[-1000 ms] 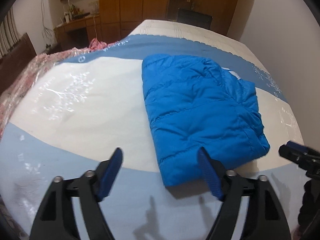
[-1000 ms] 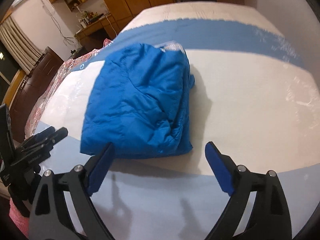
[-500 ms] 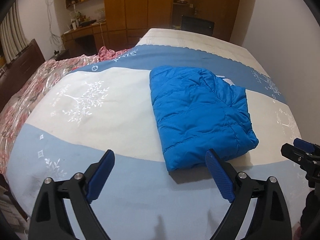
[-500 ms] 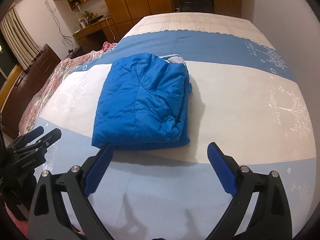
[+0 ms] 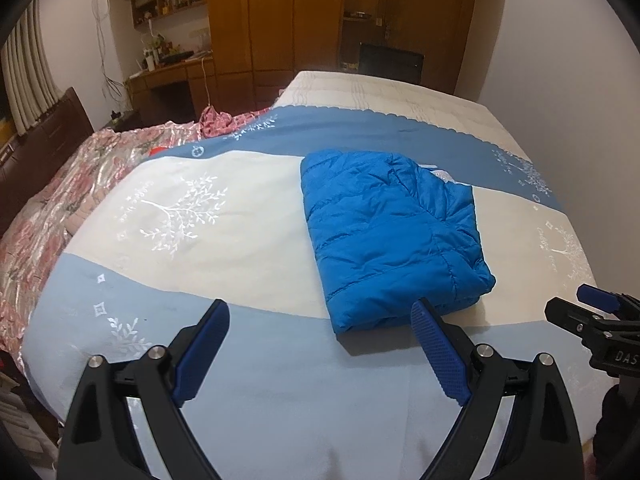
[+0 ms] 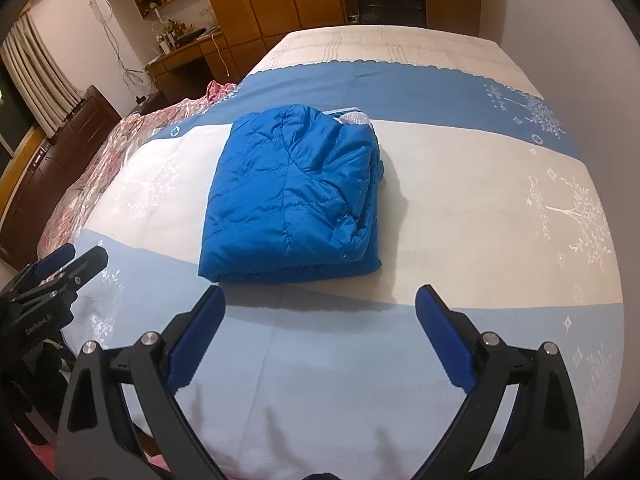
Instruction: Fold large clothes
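A blue quilted jacket [image 5: 392, 232] lies folded into a thick rectangle on the bed [image 5: 224, 248]; it also shows in the right wrist view [image 6: 292, 196]. My left gripper [image 5: 320, 312] is open and empty, held above the bed's near edge, its right finger just short of the jacket's near corner. My right gripper [image 6: 320, 296] is open and empty, a little short of the jacket's near edge. Each gripper shows at the edge of the other's view, the right one [image 5: 592, 312] and the left one [image 6: 52, 276].
The bed cover [image 6: 480, 200] has blue and cream bands with white tree prints. A pink floral quilt [image 5: 52, 208] lies along the bed's left side. Wooden wardrobes [image 5: 272, 16] and a desk [image 5: 168, 76] stand beyond; a white wall [image 5: 560, 60] runs along the right.
Both grippers have pulled back and up from the jacket, which now looks smaller and farther off. The jacket has stayed folded in place.
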Demonstrator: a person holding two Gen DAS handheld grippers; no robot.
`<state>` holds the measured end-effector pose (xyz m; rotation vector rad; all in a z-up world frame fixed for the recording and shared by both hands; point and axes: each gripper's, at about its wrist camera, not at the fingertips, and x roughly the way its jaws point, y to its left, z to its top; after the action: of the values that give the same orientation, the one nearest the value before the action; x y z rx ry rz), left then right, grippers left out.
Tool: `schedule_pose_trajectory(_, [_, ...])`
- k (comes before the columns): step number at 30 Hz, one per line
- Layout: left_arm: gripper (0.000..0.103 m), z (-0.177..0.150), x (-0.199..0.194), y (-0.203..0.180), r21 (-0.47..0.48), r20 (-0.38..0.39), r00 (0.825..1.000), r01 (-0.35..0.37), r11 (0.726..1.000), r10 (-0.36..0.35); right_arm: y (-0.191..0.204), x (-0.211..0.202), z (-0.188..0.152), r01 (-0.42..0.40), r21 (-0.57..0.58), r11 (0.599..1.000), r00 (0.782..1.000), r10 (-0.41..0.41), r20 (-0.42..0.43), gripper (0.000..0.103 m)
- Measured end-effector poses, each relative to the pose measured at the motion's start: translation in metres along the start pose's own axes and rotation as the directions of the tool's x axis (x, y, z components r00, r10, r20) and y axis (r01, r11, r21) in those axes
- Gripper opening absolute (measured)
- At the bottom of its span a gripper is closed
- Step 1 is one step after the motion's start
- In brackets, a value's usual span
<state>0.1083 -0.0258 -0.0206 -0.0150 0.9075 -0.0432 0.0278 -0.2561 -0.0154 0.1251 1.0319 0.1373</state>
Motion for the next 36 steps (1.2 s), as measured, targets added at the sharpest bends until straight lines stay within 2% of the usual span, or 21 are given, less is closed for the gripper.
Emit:
schedule_pose_trajectory(8, [0.092, -0.0038, -0.0089, -0.0025, 0.009, 0.002, 1.000, -0.002, 1.000, 0.002, 0.0044, 0.0021, -0.0063, -0.002, -0.003, 1.000, 0.999, 0.002, -0.038, 0.095])
schedule_pose_trajectory(36, [0.093, -0.0081, -0.0073, 0.0007, 0.022, -0.017, 1.000, 0.003, 1.000, -0.003, 0.0047, 0.0073, -0.0106, 0.001, 0.002, 1.000, 0.999, -0.001, -0.054, 0.095])
